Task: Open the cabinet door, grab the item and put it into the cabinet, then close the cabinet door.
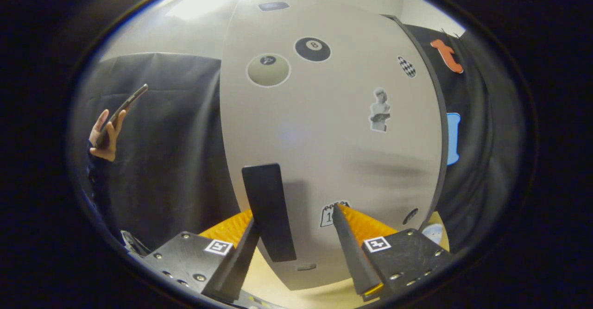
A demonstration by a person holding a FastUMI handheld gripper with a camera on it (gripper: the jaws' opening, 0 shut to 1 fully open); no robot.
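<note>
Tongs [296,228] are hanging released before the shut cabinet door [333,128], its dark handle [268,211] just inside one finger; closing off-centre could be letting it slip

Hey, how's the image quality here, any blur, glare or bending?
Gripper view: fisheye bends the cabinet door into a bulge; bright glare washes out above its top; a smeared shadow crosses it under the statue sticker; the open claw straddles the black handle, sharp.
</note>
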